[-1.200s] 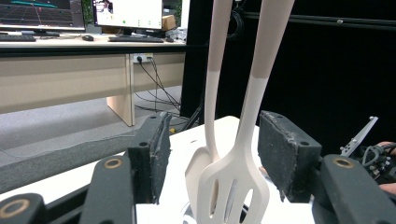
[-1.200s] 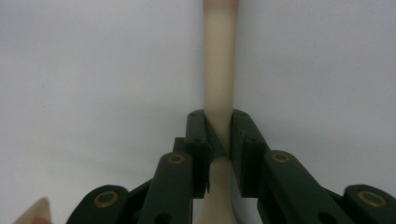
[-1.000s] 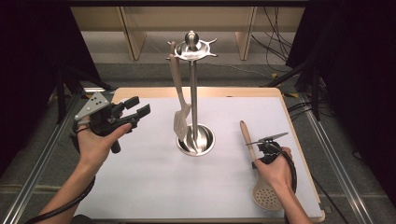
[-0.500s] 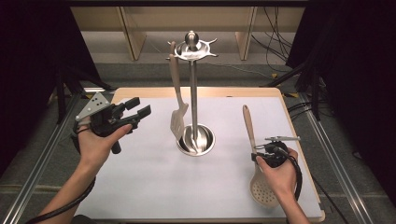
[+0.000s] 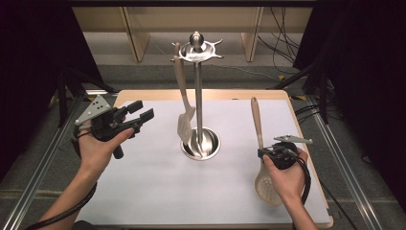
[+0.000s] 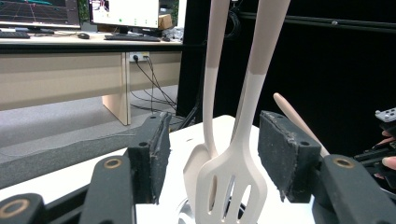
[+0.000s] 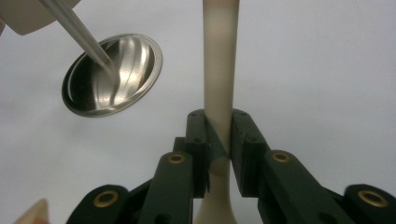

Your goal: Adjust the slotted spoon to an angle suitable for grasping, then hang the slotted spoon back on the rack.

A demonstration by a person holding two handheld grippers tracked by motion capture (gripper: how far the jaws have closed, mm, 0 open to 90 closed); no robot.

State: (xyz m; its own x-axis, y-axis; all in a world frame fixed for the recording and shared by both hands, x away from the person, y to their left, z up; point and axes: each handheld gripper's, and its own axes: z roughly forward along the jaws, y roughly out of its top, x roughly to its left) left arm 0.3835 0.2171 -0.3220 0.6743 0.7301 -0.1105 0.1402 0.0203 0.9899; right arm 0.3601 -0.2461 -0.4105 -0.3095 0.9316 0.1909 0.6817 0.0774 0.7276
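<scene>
Right gripper (image 7: pixel 218 140) is clenching my skimmer's handle (image 5: pixel 257 120), three o'clock of the stand (image 5: pixel 201 143); left gripper (image 5: pixel 139 112) is gaping, nine o'clock.

Polished metal stand (image 5: pixel 198 96), matt cream plastic-looking skimmer (image 5: pixel 261 143), rough black pads (image 6: pixel 280 158).

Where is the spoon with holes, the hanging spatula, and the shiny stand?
slotted spoon (image 5: pixel 257 125), high view, on its handle.
slotted spatula (image 5: pixel 186 125), high view, on its slotted blade.
metal utensil stand (image 5: pixel 198 103), high view, on its upright pole.
</scene>
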